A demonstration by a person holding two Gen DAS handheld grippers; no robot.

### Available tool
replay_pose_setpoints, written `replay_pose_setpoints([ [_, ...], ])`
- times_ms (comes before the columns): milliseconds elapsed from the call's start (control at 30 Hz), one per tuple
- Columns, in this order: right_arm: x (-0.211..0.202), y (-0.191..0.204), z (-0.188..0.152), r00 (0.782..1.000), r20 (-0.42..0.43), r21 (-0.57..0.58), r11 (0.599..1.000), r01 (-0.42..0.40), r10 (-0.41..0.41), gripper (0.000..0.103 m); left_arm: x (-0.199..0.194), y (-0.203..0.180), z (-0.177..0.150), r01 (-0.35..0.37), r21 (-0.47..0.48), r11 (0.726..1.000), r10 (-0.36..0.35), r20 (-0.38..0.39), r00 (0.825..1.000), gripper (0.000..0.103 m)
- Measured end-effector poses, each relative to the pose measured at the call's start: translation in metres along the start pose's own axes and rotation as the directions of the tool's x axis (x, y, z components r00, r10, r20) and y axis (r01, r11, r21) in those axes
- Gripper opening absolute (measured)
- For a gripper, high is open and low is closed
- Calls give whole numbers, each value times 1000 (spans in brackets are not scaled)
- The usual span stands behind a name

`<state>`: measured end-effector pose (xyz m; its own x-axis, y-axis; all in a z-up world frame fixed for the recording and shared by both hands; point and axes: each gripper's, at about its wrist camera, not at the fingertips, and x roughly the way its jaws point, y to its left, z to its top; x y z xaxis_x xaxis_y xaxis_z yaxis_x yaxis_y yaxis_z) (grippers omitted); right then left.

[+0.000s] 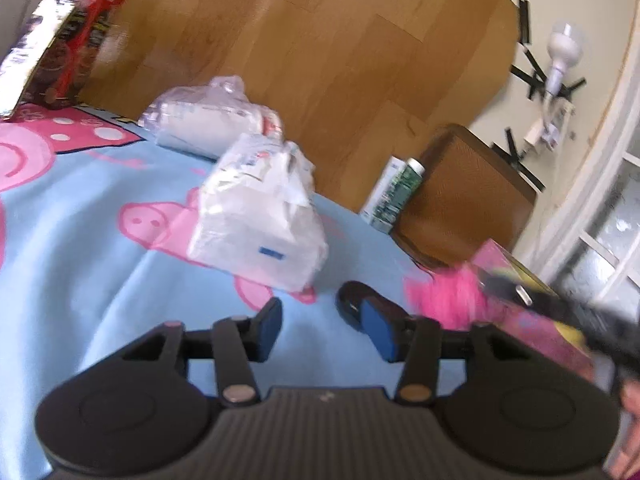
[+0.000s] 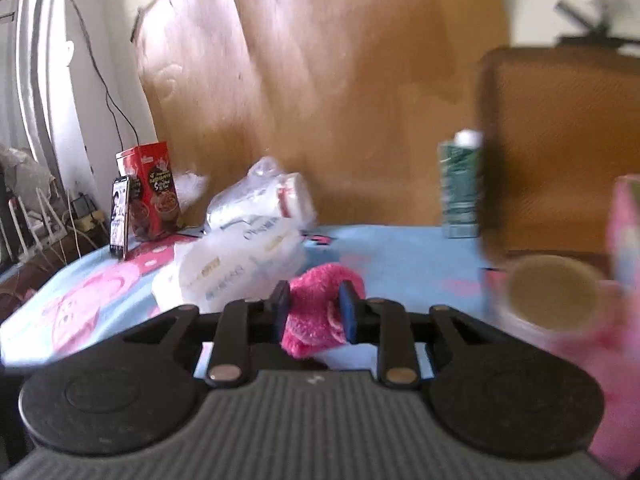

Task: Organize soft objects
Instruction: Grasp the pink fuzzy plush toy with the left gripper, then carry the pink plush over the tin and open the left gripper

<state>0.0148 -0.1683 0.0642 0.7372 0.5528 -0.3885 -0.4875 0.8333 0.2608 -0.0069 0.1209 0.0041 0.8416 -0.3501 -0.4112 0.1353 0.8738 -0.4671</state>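
Pink fuzzy toy (image 2: 316, 316) sits pinched in the right gripper (image 2: 314, 312), just above the blue blanket (image 2: 400, 256). Grip looks shallow on squishy fur, so it could slip out. Left gripper (image 1: 324, 326) hangs partly open and empty. White plastic packs (image 2: 240, 264) crowd right behind, with a pink cup (image 2: 556, 300) close on the right.

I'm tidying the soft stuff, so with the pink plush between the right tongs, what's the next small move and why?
Probably lift the pink plush clear of the blue cloth: the right tongs already pinch it from both sides, and the left tongs are empty.
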Motion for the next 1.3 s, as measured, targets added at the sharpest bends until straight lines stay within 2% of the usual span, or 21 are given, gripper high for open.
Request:
replay_pose_setpoints([
  [33, -20, -3, -9, 1000, -1, -4, 1000, 5, -5, 19, 2, -3, 0, 10, 13, 1000, -10, -20, 1000, 52],
  [133, -64, -8, -39, 999, -35, -8, 1000, 6, -6, 19, 12, -18, -1, 66, 61, 996, -59, -100, 993, 52],
  [200, -83, -12, -58, 998, -67, -32, 999, 18, -20, 21, 18, -34, -3, 120, 71, 990, -110, -129, 986, 52],
  [300, -97, -8, -80, 995, -63, -85, 994, 72, -77, 27, 33, -62, -3, 212, 65, 975, -196, -190, 962, 55],
  [367, -95, -9, -84, 994, -69, -87, 993, 83, -89, 45, 42, -82, -3, 225, 92, 970, -201, -213, 956, 65],
  [400, -92, -10, -84, 993, -69, -80, 993, 90, -95, 48, 46, -91, -2, 220, 109, 969, -193, -215, 957, 72],
  [433, -90, -11, -82, 993, -69, -78, 993, 88, -93, 52, 50, -99, -1, 211, 126, 969, -182, -209, 961, 85],
  [467, -87, -12, -79, 994, -69, -88, 993, 77, -83, 54, 54, -106, 0, 196, 142, 970, -166, -198, 966, 90],
  [533, -74, -8, -70, 993, -78, -123, 989, 77, -87, 59, 65, -115, 5, 175, 144, 974, -145, -201, 969, 89],
  [600, -62, -6, -63, 991, -86, -155, 984, 88, -102, 61, 76, -119, 8, 186, 125, 975, -154, -229, 961, 80],
  [667, -44, -4, -55, 990, -105, -168, 983, 80, -98, 61, 89, -122, 5, 175, 136, 975, -131, -281, 951, 59],
  [700, -36, -4, -54, 988, -118, -163, 983, 82, -102, 61, 93, -121, 2, 202, 118, 972, -159, -302, 940, 54],
  [733, -28, -7, -53, 986, -135, -155, 985, 72, -93, 58, 93, -123, -2, 203, 108, 973, -162, -303, 939, 53],
  [767, -20, -11, -54, 985, -159, -137, 989, 46, -68, 46, 90, -128, -3, 198, 132, 971, -153, -292, 944, 52],
  [800, -18, -13, -57, 985, -161, -121, 992, 35, -55, 45, 85, -134, -3, 212, 151, 966, -162, -288, 944, 52],
  [867, -33, -11, -61, 992, -107, -132, 990, 51, -65, 44, 77, -149, 0, 272, 165, 948, -220, -278, 935, 52],
  [933, -59, -11, -65, 994, -13, -156, 983, 101, -105, 44, 73, -168, 3, 345, 182, 921, -291, -270, 918, 52],
  [1000, -86, -15, -66, 983, 89, -155, 972, 174, -162, 43, 72, -197, 5, 407, 238, 882, -345, -262, 901, 52],
  [1133, -122, -34, -65, 922, 236, -110, 934, 340, -308, 44, 86, -257, -2, 441, 363, 821, -364, -263, 893, 53],
  [1233, -132, -60, -59, 885, 249, -55, 907, 417, -392, 44, 110, -285, -5, 461, 371, 806, -373, -285, 883, 54],
  [1300, -135, -77, -54, 868, 244, -21, 892, 451, -433, 44, 130, -296, -5, 462, 344, 817, -364, -314, 877, 58],
])
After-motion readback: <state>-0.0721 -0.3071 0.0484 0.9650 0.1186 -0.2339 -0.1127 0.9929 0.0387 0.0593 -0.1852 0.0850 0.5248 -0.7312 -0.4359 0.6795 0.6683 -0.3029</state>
